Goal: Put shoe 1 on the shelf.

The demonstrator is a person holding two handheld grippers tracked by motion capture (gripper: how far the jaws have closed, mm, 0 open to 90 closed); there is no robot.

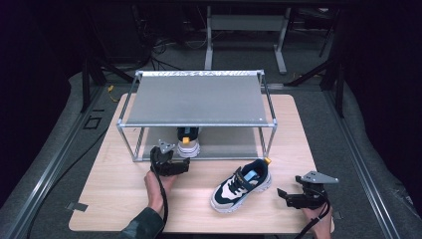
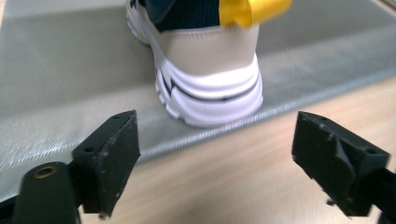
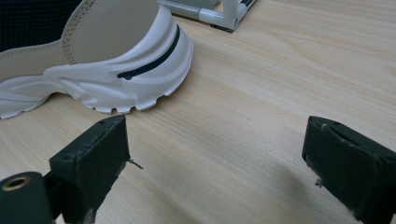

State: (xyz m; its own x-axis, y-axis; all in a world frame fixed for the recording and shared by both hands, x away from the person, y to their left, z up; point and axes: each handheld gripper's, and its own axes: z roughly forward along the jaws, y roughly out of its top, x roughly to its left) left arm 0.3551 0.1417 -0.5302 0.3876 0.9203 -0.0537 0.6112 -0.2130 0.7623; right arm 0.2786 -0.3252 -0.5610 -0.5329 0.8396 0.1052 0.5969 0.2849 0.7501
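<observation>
Two shoes make a pair here, and one is already put away: it stands on the lower shelf (image 1: 224, 144) of the rack (image 1: 199, 97), heel out toward the person, just at the shelf's front edge. The second shoe (image 1: 242, 184) lies on the counter (image 1: 114, 194) in front of the rack, between the two hands.

The move to come turns on that loose shoe. Its long axis runs diagonally, toe toward the person and to the left, heel with its yellow tab toward the rack's right front leg. It lies to the left of the right gripper (image 1: 291, 197) and looks closer to it than to the left gripper (image 1: 185, 166). In the right gripper view the heel end sits just beyond the left finger (image 3: 93, 158), not between the fingers (a small swing leftward would likely bring it in).

Both sets of fingers are spread wide and hold nothing. The left gripper points at the shelved shoe (image 2: 210, 70), whose heel sits centred ahead of its gap, apart from the pads.

The shoes have thick, ridged white rubber soles with a dark stripe, smooth beige heel panels and dark mesh uppers. The shelf is grey woven fabric on metal tubes; the counter is pale wood.
</observation>
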